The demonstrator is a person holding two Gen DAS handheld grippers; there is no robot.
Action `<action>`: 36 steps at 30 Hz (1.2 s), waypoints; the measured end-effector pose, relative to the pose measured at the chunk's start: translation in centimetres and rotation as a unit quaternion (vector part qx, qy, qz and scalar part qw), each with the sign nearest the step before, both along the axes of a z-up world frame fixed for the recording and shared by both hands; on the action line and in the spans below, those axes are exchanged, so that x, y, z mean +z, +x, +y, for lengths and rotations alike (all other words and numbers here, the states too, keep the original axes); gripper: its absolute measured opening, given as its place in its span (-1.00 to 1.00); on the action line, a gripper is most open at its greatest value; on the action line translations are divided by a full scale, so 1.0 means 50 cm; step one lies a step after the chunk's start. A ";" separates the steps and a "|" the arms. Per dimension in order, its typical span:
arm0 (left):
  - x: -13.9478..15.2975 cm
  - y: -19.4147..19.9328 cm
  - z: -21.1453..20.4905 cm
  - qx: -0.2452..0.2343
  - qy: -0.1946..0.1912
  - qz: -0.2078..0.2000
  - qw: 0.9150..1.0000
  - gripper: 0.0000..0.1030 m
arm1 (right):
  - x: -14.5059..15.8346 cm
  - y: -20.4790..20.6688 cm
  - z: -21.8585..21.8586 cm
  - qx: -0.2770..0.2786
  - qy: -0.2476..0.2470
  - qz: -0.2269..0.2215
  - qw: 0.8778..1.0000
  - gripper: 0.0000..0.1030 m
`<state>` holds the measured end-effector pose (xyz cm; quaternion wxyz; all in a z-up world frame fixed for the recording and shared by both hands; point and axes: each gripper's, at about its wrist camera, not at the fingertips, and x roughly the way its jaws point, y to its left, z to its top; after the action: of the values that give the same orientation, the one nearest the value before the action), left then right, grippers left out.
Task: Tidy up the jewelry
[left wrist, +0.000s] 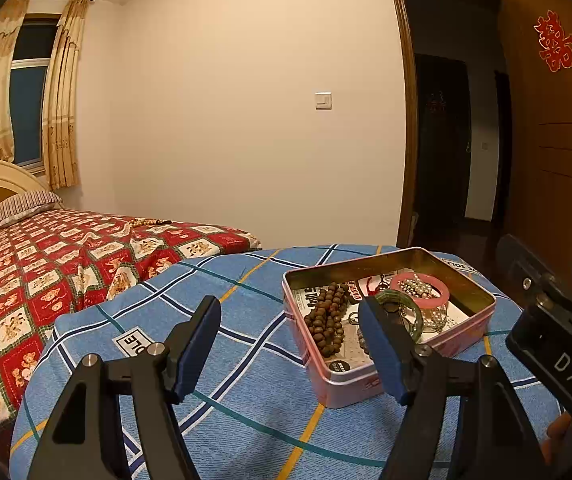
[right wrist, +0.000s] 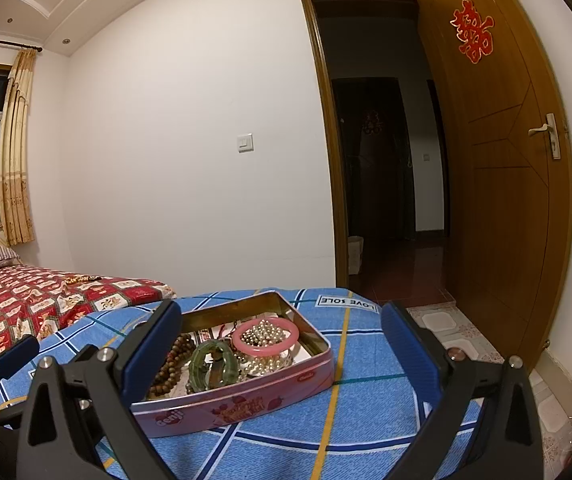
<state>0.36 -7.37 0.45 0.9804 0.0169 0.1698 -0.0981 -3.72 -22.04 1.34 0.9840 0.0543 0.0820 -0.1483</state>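
Pink tin holds one pink bangle, one green bangle; both tongs gape empty.

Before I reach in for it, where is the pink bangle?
The pink bangle lies inside the pink tin, at its far right end, ringing some pearl beads, just right of the green bangle.

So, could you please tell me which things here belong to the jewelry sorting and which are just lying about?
Belongs to the job:
pink tin
pink bangle
green bangle
brown bead string
pearl beads
left gripper, open
right gripper, open

Lying about:
blue plaid cover
red quilt
striped pillow
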 end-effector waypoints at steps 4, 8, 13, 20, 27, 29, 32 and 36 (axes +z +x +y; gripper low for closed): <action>0.000 0.000 0.000 0.000 0.001 0.000 1.000 0.38 | 0.000 0.001 0.000 0.000 0.000 0.000 1.000 0.99; 0.000 0.000 0.000 0.000 0.000 0.000 1.000 0.39 | 0.000 0.001 0.000 0.000 0.000 0.000 1.000 0.99; 0.000 0.000 0.000 0.001 0.000 0.000 1.000 0.40 | 0.000 0.001 0.000 0.000 0.000 0.000 1.000 0.99; 0.000 0.001 -0.001 0.001 0.001 0.000 1.000 0.41 | 0.000 0.001 0.000 0.000 0.000 0.000 1.000 0.99; 0.000 0.000 0.000 0.001 0.001 0.000 1.000 0.41 | -0.001 0.002 -0.002 0.000 0.001 0.000 1.000 0.99; 0.000 0.000 0.000 0.001 0.000 -0.001 1.000 0.41 | -0.001 0.002 -0.002 0.000 0.001 0.000 1.000 0.99; 0.000 -0.001 0.001 0.001 0.000 -0.001 1.000 0.41 | -0.001 0.002 -0.002 0.000 0.001 0.000 1.000 1.00; 0.000 -0.001 0.001 0.001 0.000 -0.001 1.000 0.42 | -0.001 0.002 -0.002 0.000 0.001 0.000 1.000 1.00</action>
<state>0.34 -7.32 0.45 0.9807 0.0172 0.1689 -0.0967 -3.63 -22.13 1.28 0.9840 0.0552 0.0821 -0.1481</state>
